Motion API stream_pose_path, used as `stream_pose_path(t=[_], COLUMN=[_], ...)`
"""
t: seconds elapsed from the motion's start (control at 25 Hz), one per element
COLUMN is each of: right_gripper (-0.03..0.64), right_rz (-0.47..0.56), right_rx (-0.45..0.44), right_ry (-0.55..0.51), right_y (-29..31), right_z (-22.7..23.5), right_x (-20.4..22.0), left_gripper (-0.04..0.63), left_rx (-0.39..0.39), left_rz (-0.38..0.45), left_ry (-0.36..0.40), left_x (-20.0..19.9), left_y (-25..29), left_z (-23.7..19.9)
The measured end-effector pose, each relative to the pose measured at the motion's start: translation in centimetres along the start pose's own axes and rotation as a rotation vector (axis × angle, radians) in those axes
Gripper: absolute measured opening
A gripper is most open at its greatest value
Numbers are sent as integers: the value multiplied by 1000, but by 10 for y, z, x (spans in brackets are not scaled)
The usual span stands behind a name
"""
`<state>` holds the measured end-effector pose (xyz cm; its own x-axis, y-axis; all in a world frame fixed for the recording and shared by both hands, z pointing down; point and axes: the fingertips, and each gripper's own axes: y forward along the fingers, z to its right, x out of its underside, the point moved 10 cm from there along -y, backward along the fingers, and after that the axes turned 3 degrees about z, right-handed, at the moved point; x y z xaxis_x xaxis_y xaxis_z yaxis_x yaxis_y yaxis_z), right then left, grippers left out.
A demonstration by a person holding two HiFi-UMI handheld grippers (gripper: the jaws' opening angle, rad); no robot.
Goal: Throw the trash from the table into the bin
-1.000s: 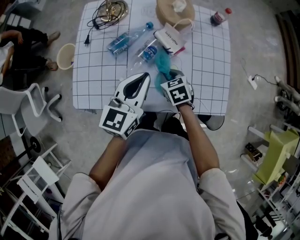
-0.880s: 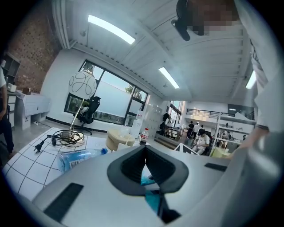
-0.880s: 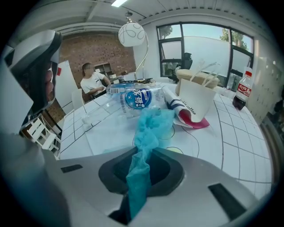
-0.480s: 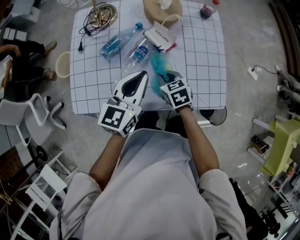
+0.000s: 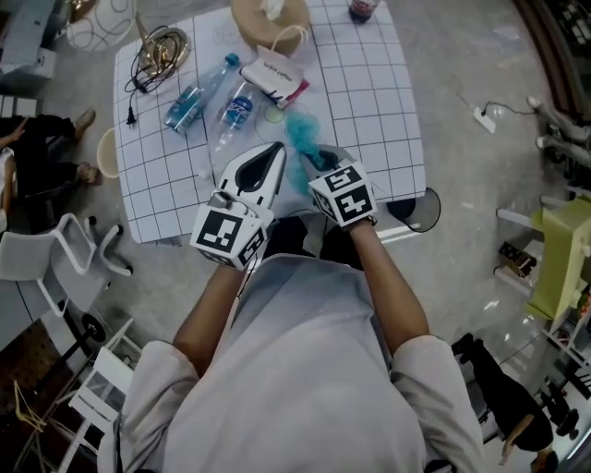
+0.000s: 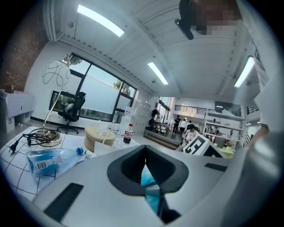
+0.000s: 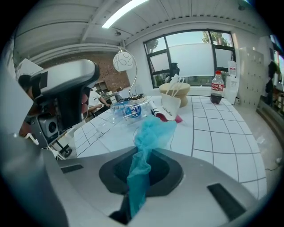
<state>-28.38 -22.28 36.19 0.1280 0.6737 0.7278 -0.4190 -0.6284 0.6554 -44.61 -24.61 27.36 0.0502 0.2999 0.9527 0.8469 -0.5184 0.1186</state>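
Observation:
A crumpled teal plastic bag [image 5: 300, 139] [image 7: 151, 133] is pinched in my right gripper [image 5: 314, 159] [image 7: 144, 155], which is shut on it just above the near edge of the white gridded table [image 5: 369, 111]. The bag's loose end sticks out past the jaws. My left gripper [image 5: 275, 152] [image 6: 145, 150] hovers close on the left, its jaws together; only a sliver of teal shows through their slit. Two clear bottles with blue labels [image 5: 189, 92] [image 5: 238, 103] lie on the table beyond. A cream bin [image 5: 104, 152] stands on the floor at the table's left edge.
A white paper bag [image 5: 272, 74], a tan tub [image 5: 268, 18], a cola bottle [image 5: 362, 9] and a cable coil [image 5: 162, 46] sit at the far side. A white chair [image 5: 55, 254] and a seated person [image 5: 37, 152] are left; a dark round object [image 5: 416, 211] is right.
My right gripper has risen with the teal bag and both grippers have drifted left. The table and its objects now sit further up and left in the head view.

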Motion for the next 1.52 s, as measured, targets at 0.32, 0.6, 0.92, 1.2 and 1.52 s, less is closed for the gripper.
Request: stream_pose_path(t=[0.32, 0.6, 0.92, 1.2, 1.52], right_gripper=[29, 28, 29, 29, 28], right_rz=[82, 146, 199, 255, 301], right_rx=[77, 156, 237, 294, 357], right_ry=[55, 86, 151, 202, 251], right_y=[-53, -100, -148, -191, -243], right_z=[25, 42, 65, 83, 107], right_x=[6, 20, 45, 65, 93], left_gripper=[6, 6, 6, 6, 6], left_rx=[103, 197, 293, 361, 438], left_rz=[-19, -24, -61, -84, -129], left_ry=[21, 29, 54, 64, 59], left_x=[2, 2, 7, 12, 30], left_y=[38, 70, 104, 129, 158], left_z=[36, 73, 117, 157, 210])
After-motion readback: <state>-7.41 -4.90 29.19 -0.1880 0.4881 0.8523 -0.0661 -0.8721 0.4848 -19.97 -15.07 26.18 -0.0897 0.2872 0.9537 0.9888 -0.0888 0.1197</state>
